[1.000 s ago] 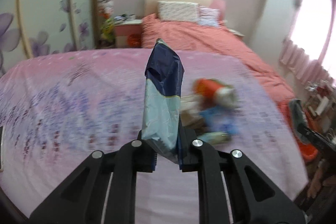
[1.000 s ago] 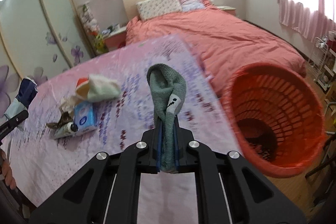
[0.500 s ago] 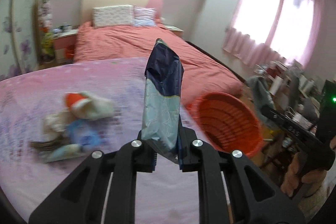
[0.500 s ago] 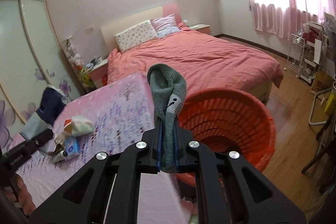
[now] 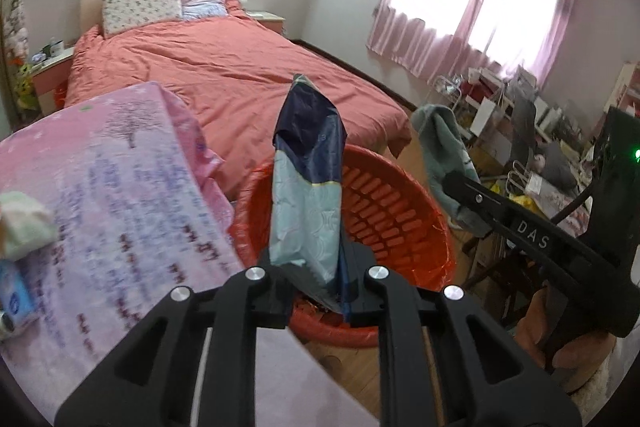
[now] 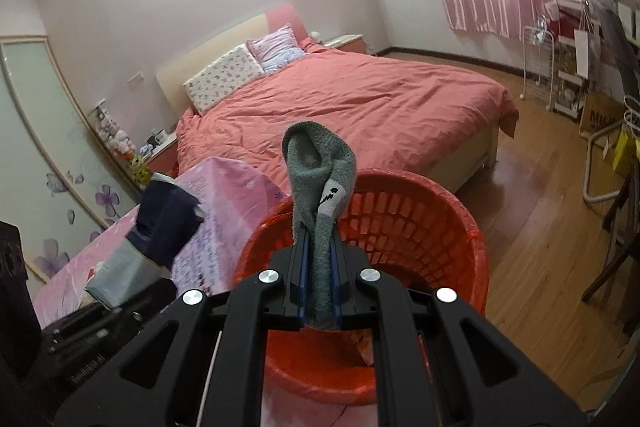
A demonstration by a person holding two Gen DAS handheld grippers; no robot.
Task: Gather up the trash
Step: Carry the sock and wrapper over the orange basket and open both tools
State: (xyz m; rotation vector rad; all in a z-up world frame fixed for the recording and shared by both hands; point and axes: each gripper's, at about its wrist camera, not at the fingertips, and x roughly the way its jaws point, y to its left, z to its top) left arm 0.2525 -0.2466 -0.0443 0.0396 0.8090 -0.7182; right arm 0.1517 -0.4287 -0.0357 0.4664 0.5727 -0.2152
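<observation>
My left gripper [image 5: 316, 281] is shut on a blue and pale-green snack wrapper [image 5: 308, 183] and holds it upright over the near rim of the red basket [image 5: 392, 211]. My right gripper [image 6: 318, 291] is shut on a grey sock [image 6: 320, 195] and holds it above the same red basket [image 6: 420, 227]. The sock and the right gripper also show in the left wrist view [image 5: 444, 151] to the right of the basket. The wrapper shows in the right wrist view [image 6: 160, 223] at the left.
A pink patterned table cover [image 5: 120, 195] lies to the left of the basket with more trash [image 5: 24, 231] at its left edge. A red bed [image 6: 352, 107] stands behind. Cluttered shelves [image 5: 520, 115] and a wooden floor [image 6: 540, 211] are to the right.
Both grippers have swung right from the table to the red basket, still holding the wrapper and the sock. The basket now sits right under both.
</observation>
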